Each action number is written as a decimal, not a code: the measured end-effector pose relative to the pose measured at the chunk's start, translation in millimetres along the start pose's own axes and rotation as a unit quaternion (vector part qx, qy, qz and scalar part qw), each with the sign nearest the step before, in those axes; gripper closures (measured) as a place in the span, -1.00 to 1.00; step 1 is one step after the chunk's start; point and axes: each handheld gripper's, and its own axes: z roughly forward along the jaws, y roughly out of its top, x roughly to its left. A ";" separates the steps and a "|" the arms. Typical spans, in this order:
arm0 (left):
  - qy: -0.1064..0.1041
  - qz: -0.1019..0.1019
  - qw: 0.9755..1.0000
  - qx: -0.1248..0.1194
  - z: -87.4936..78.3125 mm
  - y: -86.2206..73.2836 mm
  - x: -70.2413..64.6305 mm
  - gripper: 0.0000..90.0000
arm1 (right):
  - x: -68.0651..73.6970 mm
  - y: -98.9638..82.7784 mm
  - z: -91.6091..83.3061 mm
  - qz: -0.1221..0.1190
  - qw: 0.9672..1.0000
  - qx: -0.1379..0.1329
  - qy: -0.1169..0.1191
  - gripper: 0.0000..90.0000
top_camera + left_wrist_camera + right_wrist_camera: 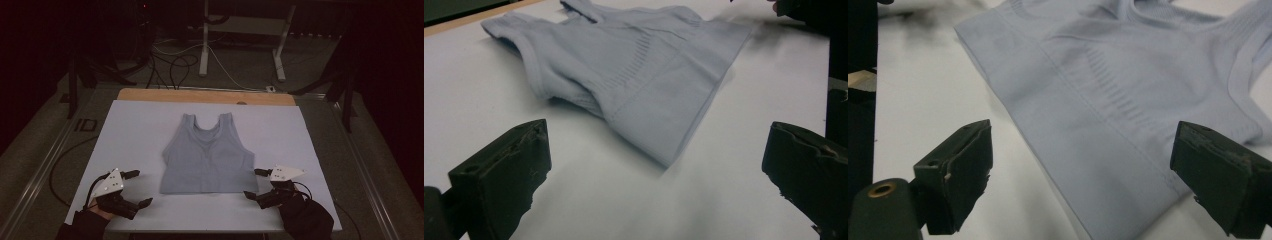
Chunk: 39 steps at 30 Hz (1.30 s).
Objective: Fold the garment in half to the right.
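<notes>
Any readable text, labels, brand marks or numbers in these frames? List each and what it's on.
None readable.
Grey tank top: no print, tag or logo visible.
White table cover: blank.
Grey plates on left tool and right tool: no markings legible.
Dark background gear: too dim to tell.

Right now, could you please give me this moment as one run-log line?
tank top: flat on white sheet | left gripper: open, beside hem | right gripper: open, beside hem

bench [135, 130]: covered by a white sheet, a strip of bare wood showing along its far edge
floor [240, 65]: grey, dim, beyond the bench
white frame legs [204, 45]: standing on the floor, far centre
cables [172, 65]: dark and white, looping on the floor at far left of centre
</notes>
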 end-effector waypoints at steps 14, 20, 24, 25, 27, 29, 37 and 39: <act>-0.010 0.011 1.000 -0.003 3.0 27.1 -13.8 -0.99 | 5.5 40.1 -14.7 -0.002 0.999 -0.051 -0.008 -0.77; -0.011 0.014 1.000 -0.008 -0.3 41.6 -14.1 -0.99 | 0.9 66.9 -20.2 -0.011 0.998 -0.065 -0.015 -0.77; -0.012 0.005 1.000 -0.015 -0.2 48.0 -11.5 -0.99 | -3.8 81.9 -19.4 -0.017 0.997 -0.068 -0.021 -0.77; -0.011 0.007 1.000 -0.012 0.3 49.7 -11.1 -0.99 | -5.4 84.9 -18.7 -0.021 0.997 -0.069 -0.018 -0.77; -0.006 0.010 1.000 -0.007 1.5 52.9 -10.9 -0.99 | -6.1 91.0 -16.1 -0.027 0.997 -0.067 -0.024 -0.77; -0.003 0.012 1.000 -0.003 2.7 56.3 -10.9 -0.99 | -8.8 96.5 -12.5 -0.033 0.997 -0.068 -0.022 -0.77; 0.028 0.015 0.999 0.009 5.8 64.6 -11.6 -0.99 | -18.8 119.6 6.8 -0.035 0.997 -0.072 -0.014 -0.77; 0.036 0.010 0.999 0.013 6.4 65.8 -11.9 -0.99 | -21.5 125.5 13.6 -0.039 0.996 -0.074 -0.011 -0.77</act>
